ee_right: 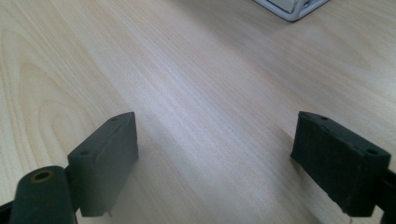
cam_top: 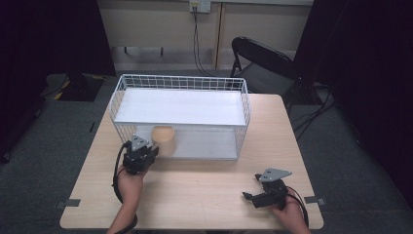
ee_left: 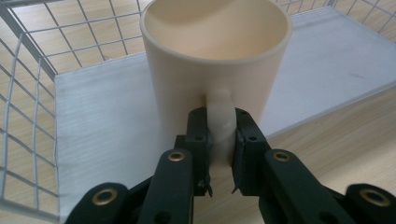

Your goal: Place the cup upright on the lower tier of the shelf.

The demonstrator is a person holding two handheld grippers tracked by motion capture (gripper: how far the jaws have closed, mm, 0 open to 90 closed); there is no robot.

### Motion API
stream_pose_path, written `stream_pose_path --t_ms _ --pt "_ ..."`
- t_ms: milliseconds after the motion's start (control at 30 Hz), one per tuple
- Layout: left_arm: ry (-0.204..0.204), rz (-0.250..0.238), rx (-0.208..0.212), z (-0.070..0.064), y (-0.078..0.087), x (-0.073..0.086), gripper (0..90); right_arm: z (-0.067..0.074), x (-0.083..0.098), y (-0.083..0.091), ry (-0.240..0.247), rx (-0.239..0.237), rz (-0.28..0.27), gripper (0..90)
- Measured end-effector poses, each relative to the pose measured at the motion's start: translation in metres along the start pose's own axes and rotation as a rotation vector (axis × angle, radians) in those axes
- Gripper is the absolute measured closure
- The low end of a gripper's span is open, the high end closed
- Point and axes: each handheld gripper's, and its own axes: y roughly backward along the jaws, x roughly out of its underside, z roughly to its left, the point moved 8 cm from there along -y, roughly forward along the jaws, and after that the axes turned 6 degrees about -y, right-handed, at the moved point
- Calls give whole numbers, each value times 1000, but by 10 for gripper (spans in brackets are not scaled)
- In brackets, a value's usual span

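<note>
Left gripper view: my left gripper (ee_left: pixel 219 140) has its jaws clamped on the mug (ee_left: pixel 215 56) handle alone; the mug could swivel. Right gripper (ee_right: pixel 215 154) jaws gape, holding nothing.

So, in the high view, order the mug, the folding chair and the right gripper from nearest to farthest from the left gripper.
1. Mug: right at the left gripper, whose jaws are shut on its handle at the wire basket's open front.
2. Right gripper: across the table at the near right, jaws open.
3. Folding chair: beyond the table's far right corner.
</note>
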Motion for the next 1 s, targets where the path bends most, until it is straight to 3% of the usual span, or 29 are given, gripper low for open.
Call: stream_pose_path --t_ms 667,1000 --pt "14 5 -4 -2 -8 -1 776 0 0 0 0 -1 0 136" --pt "27 20 -4 5 0 7 647 0 0 0 -1 0 1 136"
